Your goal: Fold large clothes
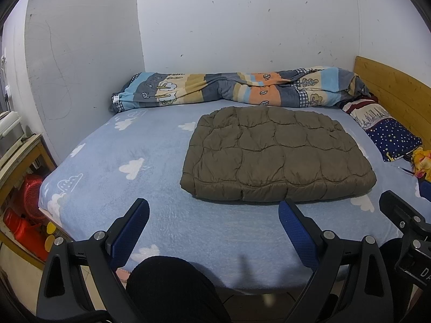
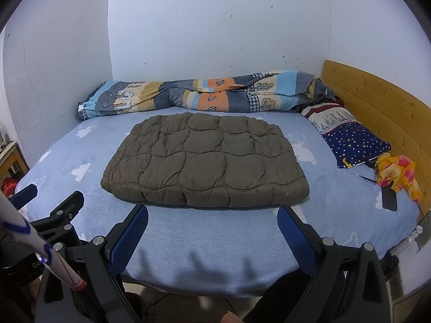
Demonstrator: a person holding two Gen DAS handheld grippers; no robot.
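Observation:
A brown quilted jacket (image 1: pixel 277 153) lies folded into a thick rectangle on the light blue cloud-print bed sheet (image 1: pixel 113 167). It also shows in the right wrist view (image 2: pixel 204 161), on the same sheet (image 2: pixel 67 161). My left gripper (image 1: pixel 214 210) is open and empty, held over the bed's near edge, short of the jacket's front edge. My right gripper (image 2: pixel 212 215) is open and empty, just in front of the jacket's front edge. The right gripper's body shows at the right edge of the left wrist view (image 1: pixel 404 220).
A rolled striped quilt (image 1: pixel 229 88) lies along the back wall. A star-print pillow (image 2: pixel 353 140), a yellow-pink cloth (image 2: pixel 398 175) and a dark flat object (image 2: pixel 389 199) lie by the wooden headboard (image 2: pixel 377 102). A wooden shelf (image 1: pixel 18 156) with red items stands left.

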